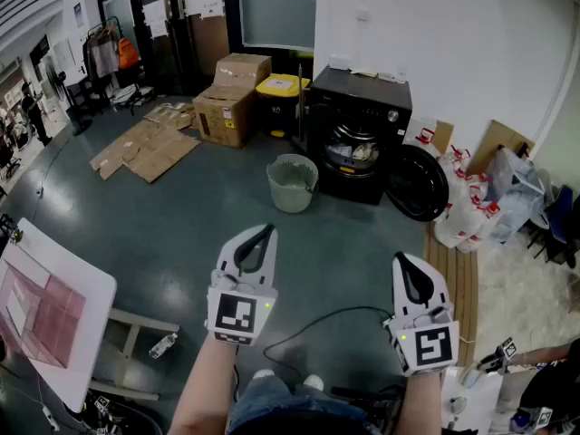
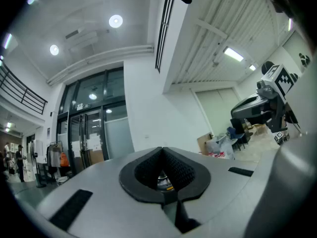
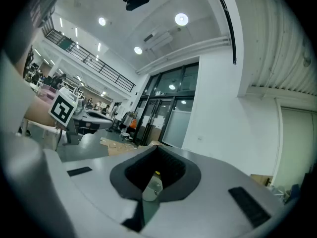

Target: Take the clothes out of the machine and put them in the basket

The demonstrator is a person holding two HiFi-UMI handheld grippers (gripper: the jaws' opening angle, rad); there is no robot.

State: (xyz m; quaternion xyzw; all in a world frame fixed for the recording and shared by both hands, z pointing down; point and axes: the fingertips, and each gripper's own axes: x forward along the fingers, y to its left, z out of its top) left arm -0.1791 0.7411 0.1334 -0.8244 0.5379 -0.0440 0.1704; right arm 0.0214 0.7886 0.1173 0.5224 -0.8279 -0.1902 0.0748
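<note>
Grey-green floor (image 1: 181, 234), open hall. Black washing machine (image 1: 358, 120) against the white wall, door (image 1: 417, 182) swung open to its right, clothes (image 1: 352, 152) in the drum. Basket (image 1: 292, 183) on the floor just front-left of the machine. Left gripper (image 1: 265, 234) and right gripper (image 1: 401, 261) side by side, well short of the machine. Fingers clenched on both, nothing between them. Cardboard boxes (image 1: 231, 98) left of the machine.

Head view: I see even, rather dim indoor light, a soft sheen on the floor (image 1: 181, 234), and the wall (image 1: 435, 25) bowed by the lens. Gripper views — fisheye, black vignette at the corners — show round ceiling lamps (image 2: 115, 20) glaring and a soft foreground.
</note>
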